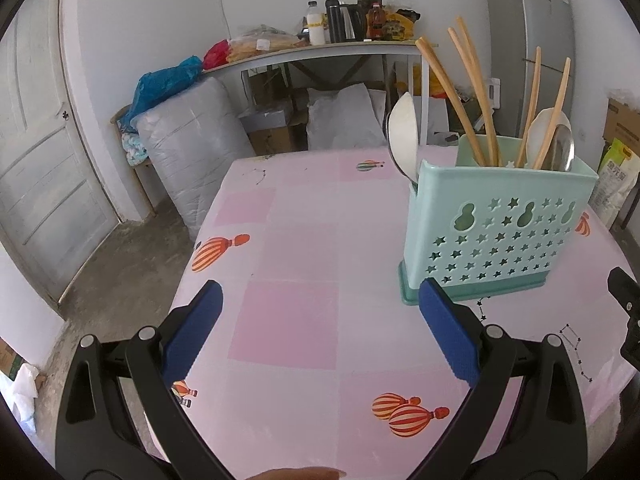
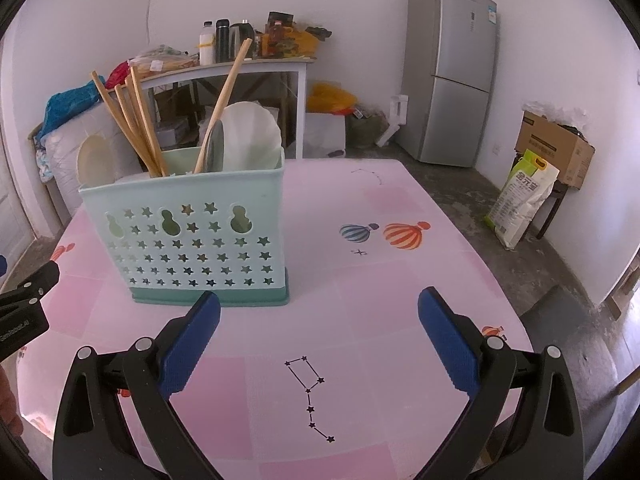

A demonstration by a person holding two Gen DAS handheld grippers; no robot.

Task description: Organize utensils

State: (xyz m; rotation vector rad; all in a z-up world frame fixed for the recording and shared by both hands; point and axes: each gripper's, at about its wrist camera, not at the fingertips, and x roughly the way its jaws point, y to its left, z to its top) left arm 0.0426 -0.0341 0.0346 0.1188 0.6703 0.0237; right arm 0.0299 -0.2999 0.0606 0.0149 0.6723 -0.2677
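A mint-green utensil holder [image 1: 496,236] [image 2: 192,236] with star cut-outs stands upright on the pink table. Several wooden chopsticks [image 1: 474,92] [image 2: 132,128] stick out of it, along with white spoons [image 1: 404,136] [image 2: 94,160] and a metal spoon [image 1: 562,148] [image 2: 215,146]. My left gripper [image 1: 320,296] hangs open over bare tablecloth, with the holder just beyond its right finger. My right gripper [image 2: 320,300] is open too, nothing between its pads, and the holder sits just past its left finger. Part of the other gripper shows at each view's edge [image 1: 624,312] [image 2: 24,300].
The pink tablecloth [image 1: 288,320] [image 2: 360,280] carries balloon prints. Behind the table stand a cluttered shelf table [image 2: 240,64], bagged bedding [image 1: 192,148], a grey fridge [image 2: 452,72], a cardboard box [image 2: 556,148], a rice bag [image 2: 520,200] and a door [image 1: 36,140].
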